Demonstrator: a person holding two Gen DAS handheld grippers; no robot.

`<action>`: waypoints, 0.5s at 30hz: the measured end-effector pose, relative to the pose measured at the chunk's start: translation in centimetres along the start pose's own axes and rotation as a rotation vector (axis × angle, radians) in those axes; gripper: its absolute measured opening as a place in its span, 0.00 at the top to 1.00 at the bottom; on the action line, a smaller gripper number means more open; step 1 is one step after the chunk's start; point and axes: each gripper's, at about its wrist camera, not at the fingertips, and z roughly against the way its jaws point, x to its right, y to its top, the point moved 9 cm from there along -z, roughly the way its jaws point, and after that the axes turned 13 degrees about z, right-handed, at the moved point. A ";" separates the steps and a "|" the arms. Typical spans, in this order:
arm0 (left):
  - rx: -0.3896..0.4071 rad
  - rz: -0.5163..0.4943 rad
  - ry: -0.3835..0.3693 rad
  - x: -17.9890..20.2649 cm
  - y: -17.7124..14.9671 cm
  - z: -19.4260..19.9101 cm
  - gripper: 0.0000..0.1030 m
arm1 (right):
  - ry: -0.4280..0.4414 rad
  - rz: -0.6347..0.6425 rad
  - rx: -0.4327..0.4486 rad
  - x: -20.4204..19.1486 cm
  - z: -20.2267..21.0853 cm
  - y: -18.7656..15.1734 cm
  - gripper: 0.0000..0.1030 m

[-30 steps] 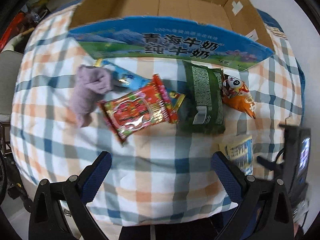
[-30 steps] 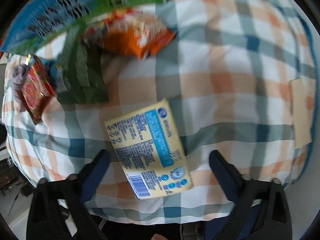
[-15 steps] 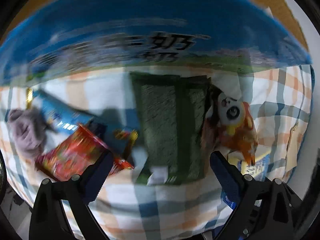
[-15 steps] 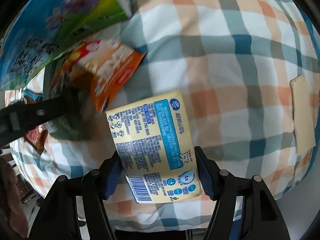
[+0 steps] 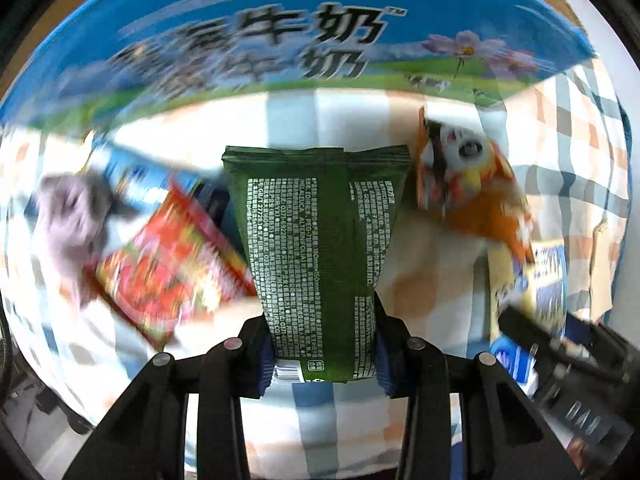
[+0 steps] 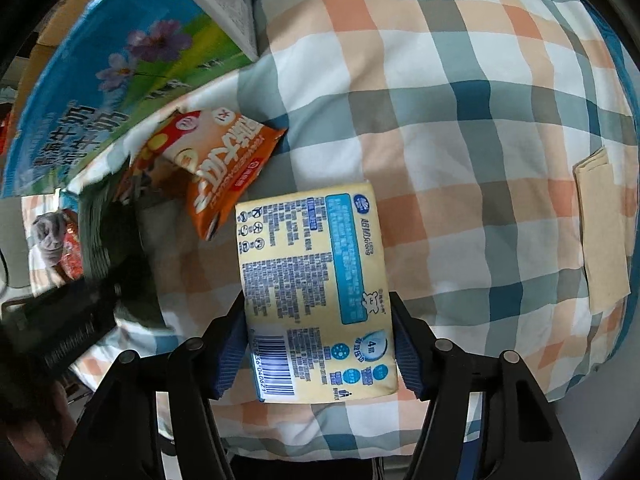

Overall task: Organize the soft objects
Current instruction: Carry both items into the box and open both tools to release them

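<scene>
My left gripper [image 5: 320,350] is shut on the lower end of a green snack bag [image 5: 316,248], held up in front of the blue milk carton box [image 5: 280,32]. My right gripper [image 6: 316,344] is shut on a yellow pack with blue print [image 6: 312,280], which lies on the checked cloth [image 6: 460,140]. An orange snack bag [image 6: 216,164] lies just beyond the yellow pack, also in the left wrist view [image 5: 472,192]. A red snack bag [image 5: 168,264], a blue packet [image 5: 140,176] and a grey soft toy [image 5: 68,216] lie to the left.
The open cardboard box [image 6: 120,72] stands at the far edge of the cloth-covered table. A beige paper piece [image 6: 604,232] lies at the right edge. The other gripper's black body [image 6: 68,320] shows at the left of the right wrist view.
My left gripper moved forward to the green bag and shut on it. My right gripper closed further on the yellow pack, which now sits straight between the fingers.
</scene>
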 end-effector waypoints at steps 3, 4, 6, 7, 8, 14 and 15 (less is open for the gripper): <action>0.024 0.021 -0.015 -0.7 -1.3 1.6 0.65 | 0.035 0.021 0.021 1.2 0.5 -0.2 0.36; 0.037 0.027 -0.028 -0.9 -1.6 2.6 0.65 | 0.041 0.033 0.027 1.1 2.6 0.2 0.36; 0.071 0.033 -0.047 -0.8 -1.9 4.1 0.65 | 0.046 0.061 0.052 0.7 4.3 0.3 0.36; 0.096 0.033 -0.058 -1.0 -2.0 5.4 0.65 | 0.050 0.073 0.062 0.5 5.3 0.3 0.36; 0.121 0.034 -0.075 -1.8 -1.8 7.1 0.65 | 0.061 0.083 0.071 0.2 6.7 0.2 0.36; 0.200 0.010 -0.209 -1.5 2.9 15.6 0.65 | 0.127 0.116 0.182 -1.9 18.4 3.4 0.36; 0.207 0.002 -0.239 -1.2 4.3 17.0 0.65 | 0.136 0.121 0.203 -2.3 19.5 4.1 0.36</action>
